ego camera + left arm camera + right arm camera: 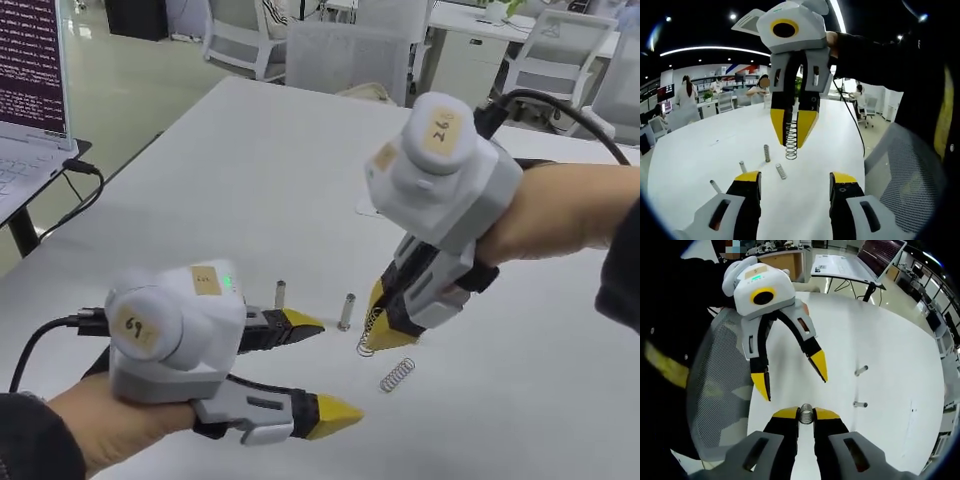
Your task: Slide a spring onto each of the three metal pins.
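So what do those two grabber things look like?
The left gripper and right gripper have chunky white bodies, dark jaws with yellow tips and black cables. A tan sticker says 69 on the left, another says 26. The left has a green light. The sleeves are dark.

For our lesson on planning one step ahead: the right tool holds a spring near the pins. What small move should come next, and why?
Probably shift the right tool so its spring stands above the nearest bare pin, in line with it, then lower it. The spring is pinched in the jaws and sits beside that pin, not over it.
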`<state>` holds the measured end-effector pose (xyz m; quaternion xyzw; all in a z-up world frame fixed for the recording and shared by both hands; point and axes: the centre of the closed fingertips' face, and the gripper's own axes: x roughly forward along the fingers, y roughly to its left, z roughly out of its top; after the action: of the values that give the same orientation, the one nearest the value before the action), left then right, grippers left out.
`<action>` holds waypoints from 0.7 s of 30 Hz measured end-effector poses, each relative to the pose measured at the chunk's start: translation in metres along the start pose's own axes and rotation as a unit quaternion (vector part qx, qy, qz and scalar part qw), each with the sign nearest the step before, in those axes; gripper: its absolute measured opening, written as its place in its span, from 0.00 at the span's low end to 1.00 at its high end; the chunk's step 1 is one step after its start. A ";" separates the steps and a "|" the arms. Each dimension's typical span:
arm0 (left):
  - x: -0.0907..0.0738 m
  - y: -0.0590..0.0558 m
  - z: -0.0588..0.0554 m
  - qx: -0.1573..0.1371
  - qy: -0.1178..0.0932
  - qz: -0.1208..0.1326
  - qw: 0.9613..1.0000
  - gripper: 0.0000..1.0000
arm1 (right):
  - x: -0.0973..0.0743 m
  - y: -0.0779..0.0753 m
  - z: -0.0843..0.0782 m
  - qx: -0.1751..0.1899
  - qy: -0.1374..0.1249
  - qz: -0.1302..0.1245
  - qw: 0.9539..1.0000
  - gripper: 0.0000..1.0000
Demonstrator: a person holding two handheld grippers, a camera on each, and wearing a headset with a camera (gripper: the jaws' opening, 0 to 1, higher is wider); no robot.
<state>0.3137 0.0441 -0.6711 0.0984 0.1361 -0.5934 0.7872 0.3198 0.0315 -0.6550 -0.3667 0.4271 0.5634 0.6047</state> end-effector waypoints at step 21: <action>-0.054 0.025 -0.033 -0.027 0.014 0.075 0.997 0.58 | 0.003 -0.029 -0.005 0.007 0.001 -0.027 1.000 0.08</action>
<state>0.3210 0.1104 -0.6842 0.0960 0.1554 -0.5272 0.8298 0.3483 0.0250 -0.6605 -0.3741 0.4213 0.5433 0.6224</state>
